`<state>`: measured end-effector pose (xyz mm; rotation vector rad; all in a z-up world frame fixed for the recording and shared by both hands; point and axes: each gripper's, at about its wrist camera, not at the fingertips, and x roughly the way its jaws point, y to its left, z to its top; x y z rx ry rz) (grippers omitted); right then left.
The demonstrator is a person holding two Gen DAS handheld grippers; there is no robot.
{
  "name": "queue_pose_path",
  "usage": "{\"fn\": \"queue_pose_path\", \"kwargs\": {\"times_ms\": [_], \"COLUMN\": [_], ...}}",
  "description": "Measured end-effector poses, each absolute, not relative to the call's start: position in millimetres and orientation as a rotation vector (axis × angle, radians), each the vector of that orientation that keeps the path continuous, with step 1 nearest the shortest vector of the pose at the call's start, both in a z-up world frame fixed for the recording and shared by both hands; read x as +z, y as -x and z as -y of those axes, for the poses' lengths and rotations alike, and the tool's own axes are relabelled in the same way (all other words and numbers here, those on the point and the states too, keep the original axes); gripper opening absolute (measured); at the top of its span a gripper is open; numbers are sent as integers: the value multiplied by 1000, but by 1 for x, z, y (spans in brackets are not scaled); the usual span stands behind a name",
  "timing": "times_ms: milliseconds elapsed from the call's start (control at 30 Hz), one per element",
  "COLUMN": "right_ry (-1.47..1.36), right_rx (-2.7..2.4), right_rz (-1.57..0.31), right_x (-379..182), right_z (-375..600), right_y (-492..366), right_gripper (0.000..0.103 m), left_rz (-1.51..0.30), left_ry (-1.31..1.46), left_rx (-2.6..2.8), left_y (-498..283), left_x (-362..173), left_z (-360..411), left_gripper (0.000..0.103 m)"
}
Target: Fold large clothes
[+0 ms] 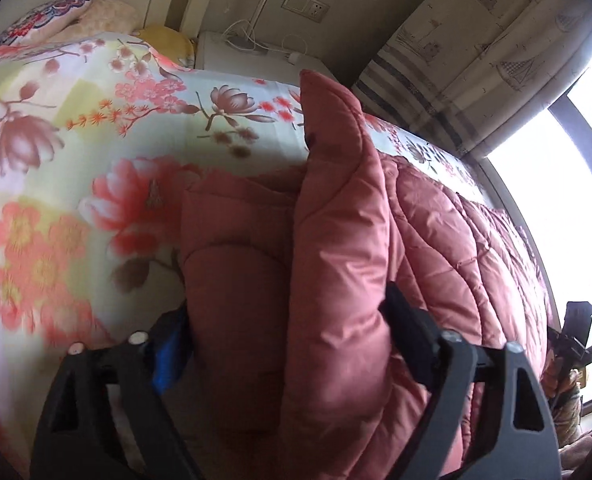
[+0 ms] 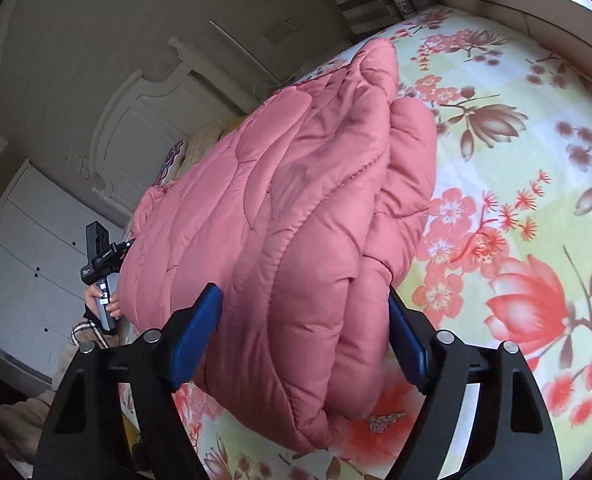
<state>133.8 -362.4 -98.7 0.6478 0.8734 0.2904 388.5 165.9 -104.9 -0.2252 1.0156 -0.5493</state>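
Note:
A thick pink quilted jacket (image 1: pixel 336 240) lies bundled in folds on a bed with a floral sheet (image 1: pixel 76 160). In the left wrist view my left gripper (image 1: pixel 284 332) straddles one end of the bundle. Its right finger (image 1: pixel 400 316) digs into the padding and its blue left pad (image 1: pixel 168 348) rests against the fabric. In the right wrist view the jacket (image 2: pixel 288 220) fills the gap of my right gripper (image 2: pixel 302 320), and both blue pads (image 2: pixel 200 332) press its sides. Far left, a hand (image 2: pixel 96 300) grips the other tool's handle.
Pillows (image 1: pixel 56 16) lie at the head of the bed by a white headboard (image 2: pixel 144 120). A white bedside unit (image 1: pixel 248 60) carries cables. A patterned curtain (image 1: pixel 476 60) and a bright window are at the right. White drawers (image 2: pixel 28 248) stand beyond the bed. The floral sheet (image 2: pixel 516 160) spreads to the right.

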Motion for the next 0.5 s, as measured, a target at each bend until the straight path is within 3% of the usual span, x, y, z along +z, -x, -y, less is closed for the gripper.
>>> {"fn": "queue_pose_path", "kwargs": {"times_ms": [33, 67, 133, 333, 367, 433, 500], "right_ry": [-631, -619, -601, -497, -491, -493, -430], "right_rx": [296, 300, 327, 414, 422, 423, 373], "right_rz": [-871, -871, -880, -984, -992, -995, -998], "right_x": [-98, -97, -93, -90, -89, -87, -85], "right_z": [361, 363, 371, 405, 406, 402, 394], "right_y": [-138, -143, -154, -208, -213, -214, -206], "right_gripper": [63, 53, 47, 46, 47, 57, 75], "left_rz": [-1009, -1003, -989, -910, -895, -889, -886], "left_ry": [246, 293, 365, 390, 372, 355, 349], "left_rx": [-540, -536, -529, -409, -377, -323, -250], "left_y": [-381, -372, -354, -272, -265, -263, -263], "left_x": [-106, -109, -112, -112, -110, -106, -93], "left_z": [-167, -169, -172, -161, -162, -168, -176], "left_gripper": [69, 65, 54, 53, 55, 71, 73]}}
